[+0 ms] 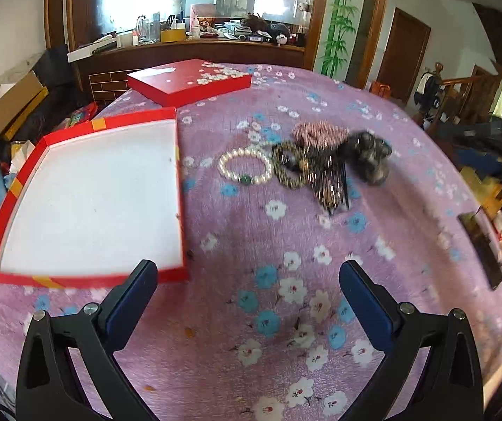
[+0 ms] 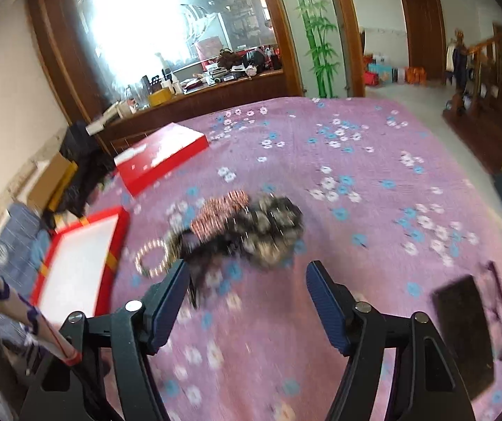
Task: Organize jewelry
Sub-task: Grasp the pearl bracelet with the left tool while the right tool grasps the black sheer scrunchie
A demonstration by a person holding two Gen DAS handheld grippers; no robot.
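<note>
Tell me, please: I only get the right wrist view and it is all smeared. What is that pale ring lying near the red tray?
Observer: A white pearl bracelet with one green bead. It lies flat on the purple flowered cloth.
Visitor: Is anything in the tray yet?
Observer: No. The open red cardboard tray has a white floor, and the whole of it is bare.
Visitor: And the other hand-held gripper?
Observer: The left hand-held gripper is open with nothing between its fingers. It is close to the tray's near corner.
</note>
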